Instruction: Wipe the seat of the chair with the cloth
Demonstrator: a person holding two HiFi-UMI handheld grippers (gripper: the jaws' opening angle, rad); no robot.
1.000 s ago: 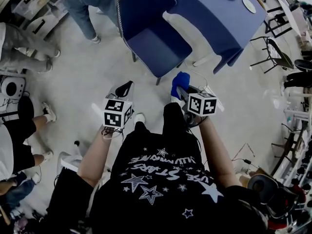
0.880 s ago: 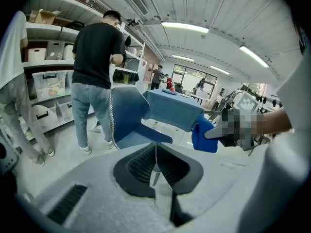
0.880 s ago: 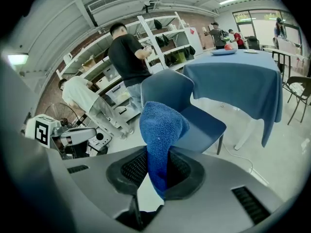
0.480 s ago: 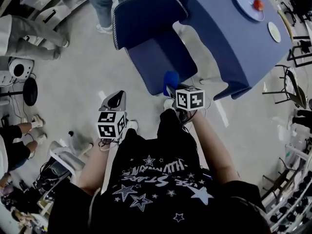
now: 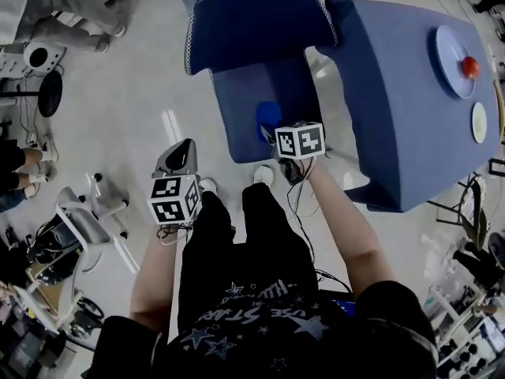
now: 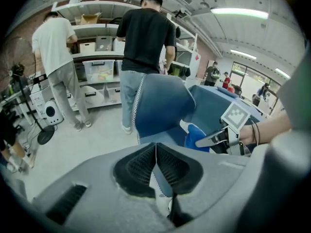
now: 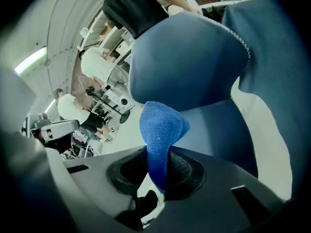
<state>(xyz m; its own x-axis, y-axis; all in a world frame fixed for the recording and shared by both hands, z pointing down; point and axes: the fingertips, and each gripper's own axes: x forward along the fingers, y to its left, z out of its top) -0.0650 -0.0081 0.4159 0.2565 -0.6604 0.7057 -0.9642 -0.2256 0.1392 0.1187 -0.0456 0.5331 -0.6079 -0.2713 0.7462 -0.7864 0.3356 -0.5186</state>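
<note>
HEAD VIEW
Chair (image 5: 260, 22): dark blue, padded, pale stitching along the edge; it stands just beside a table (image 5: 394, 109) under a blue cover.
Seat (image 5: 241, 101): bare except at its front half.
Cloth (image 5: 268, 117): bright blue, bunched into a small lump over the front half of the seat.
Right gripper (image 5: 272, 129): reaches over the seat's front edge with the cloth at its tip.
Left gripper (image 5: 185, 147): held over the floor, left of the chair and apart from it.
Plate (image 5: 450, 46): on the table, holding one small red thing (image 5: 470, 66).
Small plate (image 5: 479, 122): near the table's edge; contents cannot be made out.

LEFT GRIPPER VIEW
Left gripper (image 6: 155, 149): clenched, pads pressed together with nothing between them.
Chair (image 6: 163, 103): ahead, backrest upright.
Cloth (image 6: 197, 136): a blue lump at the right gripper's tip (image 6: 209, 140), in front of the chair.
Shelves (image 6: 97, 57): carry boxes and lidded bins; contents not readable. Two persons (image 6: 146, 33) stand at them, backs turned.

RIGHT GRIPPER VIEW
Right gripper (image 7: 158, 176): clamped on the cloth.
Cloth (image 7: 160, 127): nubby terry weave, folded over, rising from the jaws into a rounded head.
Seat (image 7: 218, 125): directly beyond the cloth; whether the two touch cannot be told.
</note>
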